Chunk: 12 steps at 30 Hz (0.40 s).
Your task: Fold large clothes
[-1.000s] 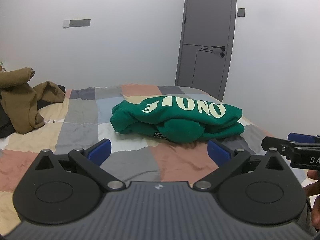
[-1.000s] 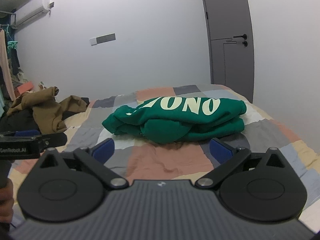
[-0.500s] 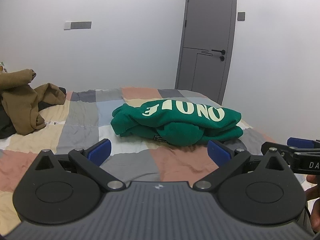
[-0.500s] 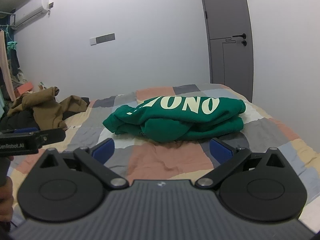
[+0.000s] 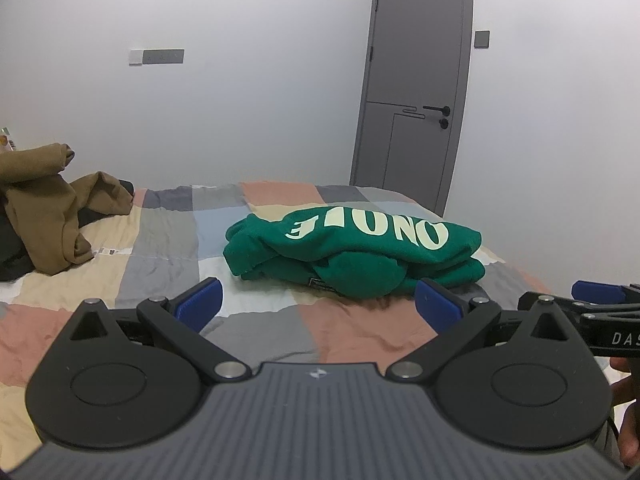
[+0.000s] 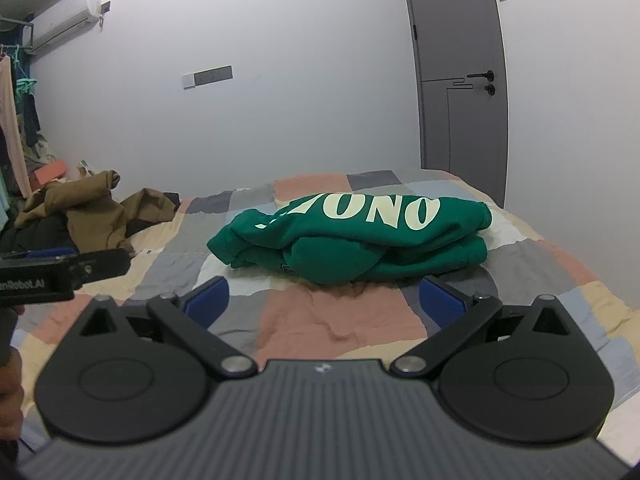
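Observation:
A green sweatshirt [image 5: 356, 252] with pale lettering lies folded in a thick bundle on the patchwork bed [image 5: 168, 240]; in the right wrist view the sweatshirt [image 6: 360, 240] sits mid-bed. My left gripper [image 5: 318, 300] hovers open a short way in front of it, blue pads wide apart, holding nothing. My right gripper [image 6: 326, 300] is likewise open and empty, facing the bundle from the near side. Each gripper shows at the edge of the other's view: the right gripper [image 5: 592, 312] at far right, the left gripper [image 6: 60, 268] at far left.
A heap of brown clothes [image 5: 48, 208] over dark garments lies at the bed's left side, also brown clothes [image 6: 84, 212]. A grey door [image 5: 416, 88] stands behind the bed on the right. White walls close the room. A hand [image 5: 628, 412] holds the right gripper.
Both grippers have drawn back and tilted up slightly; the sweatshirt sits a little lower in both views. It has not moved on the bed.

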Motion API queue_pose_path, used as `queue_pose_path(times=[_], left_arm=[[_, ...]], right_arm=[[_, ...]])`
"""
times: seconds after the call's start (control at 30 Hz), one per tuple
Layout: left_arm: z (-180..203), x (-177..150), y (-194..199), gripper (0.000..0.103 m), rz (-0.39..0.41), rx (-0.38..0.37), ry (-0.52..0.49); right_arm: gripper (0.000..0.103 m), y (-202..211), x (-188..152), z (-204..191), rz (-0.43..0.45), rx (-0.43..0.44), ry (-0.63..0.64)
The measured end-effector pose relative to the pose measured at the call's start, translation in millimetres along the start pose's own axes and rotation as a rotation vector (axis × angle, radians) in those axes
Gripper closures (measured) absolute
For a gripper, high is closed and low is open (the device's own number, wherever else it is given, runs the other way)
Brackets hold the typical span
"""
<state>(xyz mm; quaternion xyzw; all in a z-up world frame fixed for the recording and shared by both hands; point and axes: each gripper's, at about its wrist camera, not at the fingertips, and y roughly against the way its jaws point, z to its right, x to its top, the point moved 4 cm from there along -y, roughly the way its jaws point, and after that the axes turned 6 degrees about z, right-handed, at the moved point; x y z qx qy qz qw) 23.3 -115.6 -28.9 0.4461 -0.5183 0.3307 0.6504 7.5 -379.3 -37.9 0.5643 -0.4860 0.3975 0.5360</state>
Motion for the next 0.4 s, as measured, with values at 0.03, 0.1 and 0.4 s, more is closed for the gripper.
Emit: queue_pose_path(times=[0.03, 0.1, 0.4], left_arm=[[0.1, 0.0, 0.4, 0.0, 0.0, -0.002, 0.001], [0.7, -0.1, 0.9, 0.0, 0.001, -0.001, -0.003], [2.3, -0.2, 1.7, 0.0, 0.001, -0.002, -0.006]], right_arm=[[0.0, 0.5, 0.5, 0.6, 0.0, 0.0, -0.002], [0.0, 1.0, 1.0, 0.4, 0.002, -0.002, -0.003], [0.0, 2.6, 2.3, 1.1, 0.003, -0.005, 0.0]])
